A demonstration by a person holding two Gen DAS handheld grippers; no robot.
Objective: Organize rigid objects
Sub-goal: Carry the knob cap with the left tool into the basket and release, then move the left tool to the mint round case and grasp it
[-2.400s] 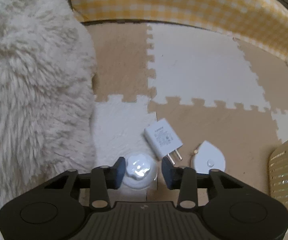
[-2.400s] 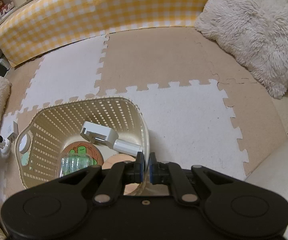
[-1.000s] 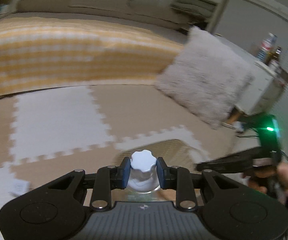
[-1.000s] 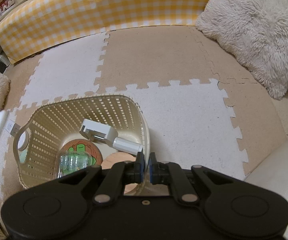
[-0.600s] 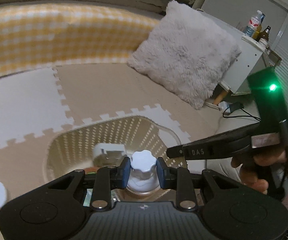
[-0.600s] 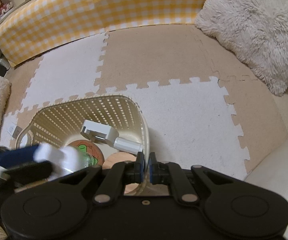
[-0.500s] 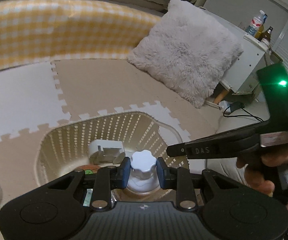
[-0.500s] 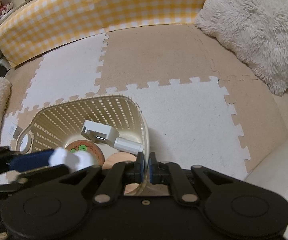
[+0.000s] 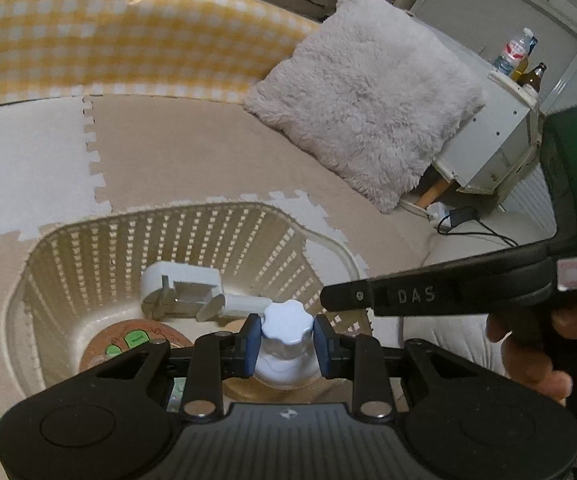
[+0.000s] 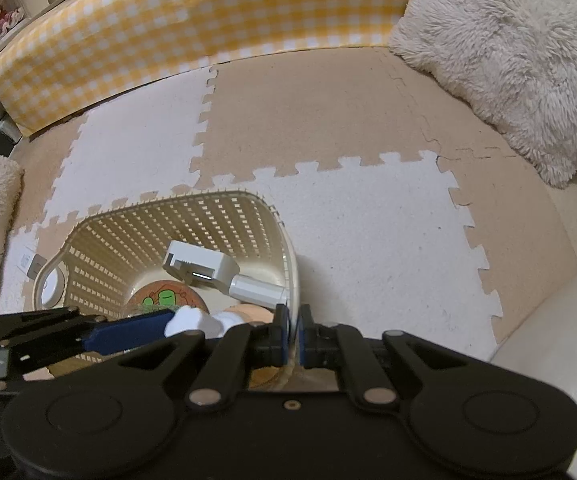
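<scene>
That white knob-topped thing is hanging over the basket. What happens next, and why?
Probably the left gripper opens to drop the white knob-topped object: it hangs inside the basket opening, while the right gripper pinches the rim steady.

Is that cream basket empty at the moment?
No, the basket already holds a white gadget and a round coaster with a green picture.
</scene>
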